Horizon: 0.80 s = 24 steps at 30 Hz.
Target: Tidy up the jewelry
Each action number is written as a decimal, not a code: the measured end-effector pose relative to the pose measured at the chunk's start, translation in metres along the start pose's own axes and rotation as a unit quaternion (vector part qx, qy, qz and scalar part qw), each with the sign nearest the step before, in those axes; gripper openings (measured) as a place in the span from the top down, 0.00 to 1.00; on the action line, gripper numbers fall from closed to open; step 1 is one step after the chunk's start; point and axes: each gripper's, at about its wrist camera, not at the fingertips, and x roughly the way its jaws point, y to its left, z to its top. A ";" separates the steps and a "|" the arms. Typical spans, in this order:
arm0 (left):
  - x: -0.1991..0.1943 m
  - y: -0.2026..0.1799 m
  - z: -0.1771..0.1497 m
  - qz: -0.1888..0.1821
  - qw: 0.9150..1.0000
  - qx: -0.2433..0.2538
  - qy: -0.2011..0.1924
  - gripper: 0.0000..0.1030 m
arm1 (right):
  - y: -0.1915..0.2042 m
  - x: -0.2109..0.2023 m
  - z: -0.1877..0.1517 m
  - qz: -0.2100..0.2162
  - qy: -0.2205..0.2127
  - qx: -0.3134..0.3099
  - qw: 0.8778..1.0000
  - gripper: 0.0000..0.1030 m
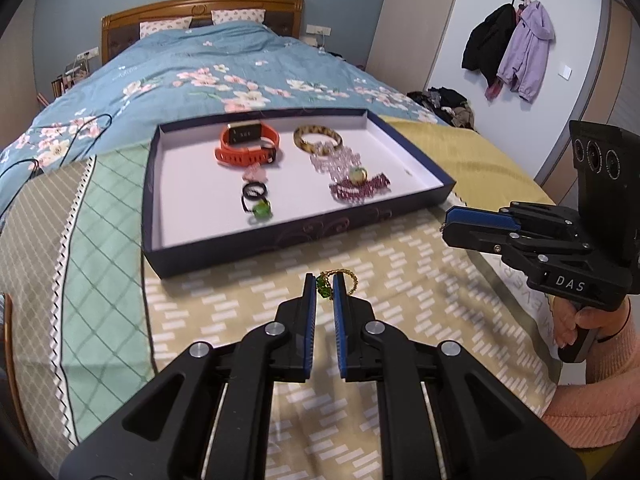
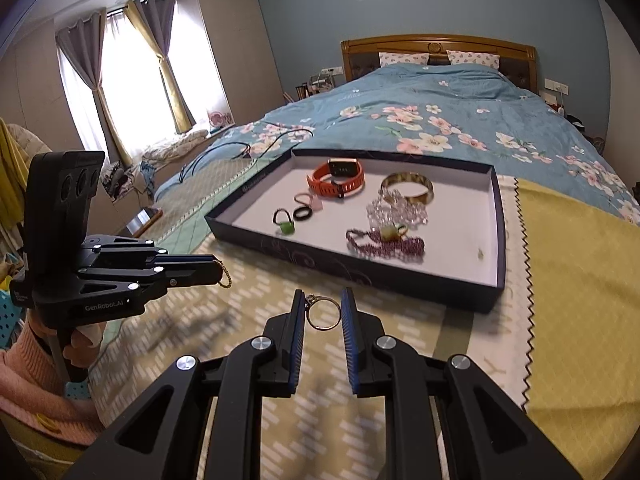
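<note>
While both claws are hanging low over the yellow patterned cloth [image 1: 400, 264] near the bottom of each frame, each one is dealing with a small piece of jewelry. The left gripper [image 1: 325, 289] is sitting at the bottom middle of its own view with its two blue pads a little apart, and a green bead [image 1: 323, 289] on a gold chain [image 1: 349, 278] is sitting right between the tips; the pads are looking close to the bead, but I cannot tell if they are squeezing it. In the other view, at middle left, the chain is dangling from those same tips. The right gripper [image 2: 322, 309] is sitting at the bottom middle of its view with its pads open wider, and a thin metal ring [image 2: 323, 313] is standing between them, touching or nearly touching both pads. Just past both claws, in the middle of each frame, the dark blue tray [image 1: 256, 244] is lying on the bed. Inside it an orange watch [image 1: 248, 144], a gold bangle [image 1: 318, 139], a clear bead bracelet [image 1: 340, 160], a purple bead bracelet [image 1: 360, 188] and some black rings [image 1: 255, 191] are resting.
</note>
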 end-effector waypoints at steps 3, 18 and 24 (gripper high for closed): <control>-0.005 0.000 0.005 0.003 1.000 0.001 -0.009 0.91 | -0.001 0.001 0.006 0.005 -0.008 0.004 1.000 0.84; -0.011 -0.003 0.026 0.010 0.999 0.005 -0.035 0.91 | -0.007 0.008 0.024 0.006 -0.023 0.006 1.000 0.84; -0.009 0.001 0.032 0.014 0.999 0.001 -0.039 0.91 | -0.008 0.011 0.031 0.003 -0.025 0.000 1.000 0.84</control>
